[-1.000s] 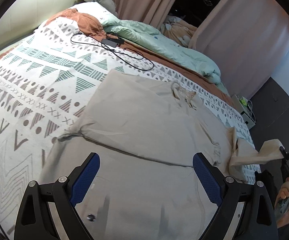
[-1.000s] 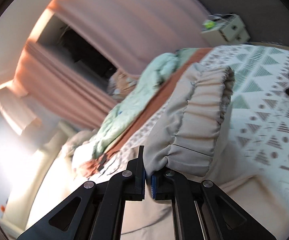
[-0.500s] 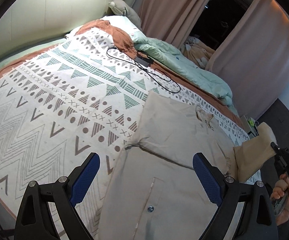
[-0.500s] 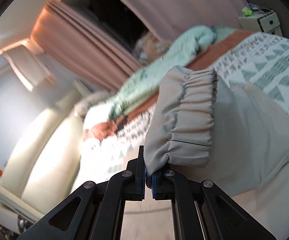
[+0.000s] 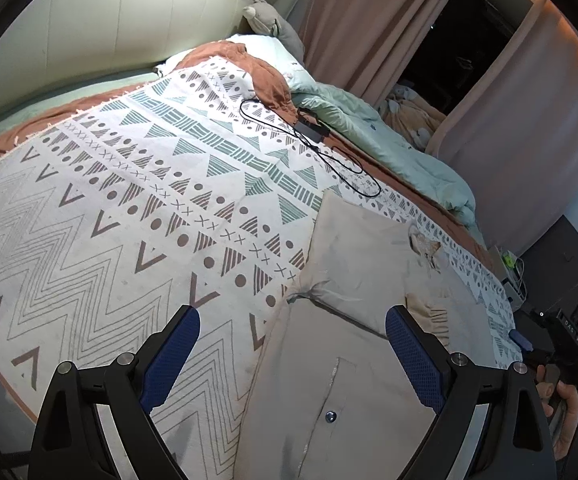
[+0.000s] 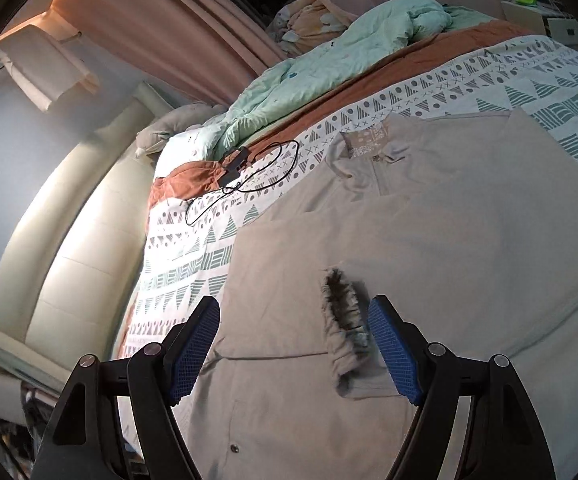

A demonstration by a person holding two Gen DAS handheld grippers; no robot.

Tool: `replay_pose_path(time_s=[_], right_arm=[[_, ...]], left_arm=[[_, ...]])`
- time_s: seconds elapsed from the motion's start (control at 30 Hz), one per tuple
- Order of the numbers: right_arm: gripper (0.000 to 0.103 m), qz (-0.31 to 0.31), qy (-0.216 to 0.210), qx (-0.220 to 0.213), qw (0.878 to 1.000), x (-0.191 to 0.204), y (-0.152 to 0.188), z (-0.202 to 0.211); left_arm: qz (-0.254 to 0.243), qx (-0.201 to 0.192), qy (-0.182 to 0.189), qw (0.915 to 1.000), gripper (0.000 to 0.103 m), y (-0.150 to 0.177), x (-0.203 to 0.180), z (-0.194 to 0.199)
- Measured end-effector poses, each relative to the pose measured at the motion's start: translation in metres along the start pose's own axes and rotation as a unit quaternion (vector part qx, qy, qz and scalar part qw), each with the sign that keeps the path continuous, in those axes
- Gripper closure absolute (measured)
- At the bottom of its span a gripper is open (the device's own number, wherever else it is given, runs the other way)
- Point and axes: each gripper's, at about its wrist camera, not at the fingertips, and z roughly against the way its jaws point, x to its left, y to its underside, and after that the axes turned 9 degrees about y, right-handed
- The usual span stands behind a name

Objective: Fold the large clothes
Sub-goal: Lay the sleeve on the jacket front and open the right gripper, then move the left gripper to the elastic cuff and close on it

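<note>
The bed [image 5: 89, 220] carries my beige jacket [image 6: 429, 240], spread flat on the patterned blanket. A second ago my right claw [image 6: 293, 344] pinched the cuff [image 6: 345, 328]; now its jaws are opening and the cuff has dropped onto the body, so that sleeve is folded in. My left claw [image 5: 291, 356] hangs spread, empty.

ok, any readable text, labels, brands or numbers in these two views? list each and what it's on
No text can be read in either view.
Right hand-held gripper: pale marks on its black body, too small and blurred to read.
Beige jacket: patterned lining inside the collar, a print, no legible letters.
Patterned blanket: triangles, dots and crosses only, no words.
Black charger: no label visible.
</note>
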Motion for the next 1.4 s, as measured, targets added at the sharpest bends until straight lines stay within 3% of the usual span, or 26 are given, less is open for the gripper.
replay_pose_path(time_s=[0.2,0.4,0.63,0.8,1.0,1.23,1.4], right_arm=[[0.026,0.019,0.032,-0.017,0.999,-0.034,0.004,0.031],[0.026,-0.007,0.077,-0.025,0.997,-0.106,0.013,0.046],[0.026,-0.061,0.077,-0.018,0.995,-0.189,0.018,0.050],[0.026,-0.140,0.047,-0.004,0.989,-0.250,0.019,0.037],[0.026,-0.225,0.014,0.013,0.974,-0.309,0.017,0.022],[0.026,-0.263,0.004,0.035,0.964,-0.350,0.010,0.002],[0.026,-0.288,-0.031,0.040,0.956,-0.363,0.006,-0.005]], left_arm=[[-0.009,0.022,0.015,0.9996,0.009,0.008,-0.026,-0.030],[-0.039,0.048,0.024,0.9978,0.009,0.019,-0.069,-0.064],[-0.092,0.072,0.020,0.9929,0.009,0.032,-0.131,-0.101],[-0.128,0.090,0.013,0.9876,0.009,0.047,-0.174,-0.132],[-0.167,0.123,0.003,0.9784,0.009,0.075,-0.223,-0.180],[-0.225,0.161,-0.036,0.9604,0.009,0.108,-0.259,-0.246],[-0.268,0.185,-0.093,0.9408,0.009,0.121,-0.261,-0.294]])
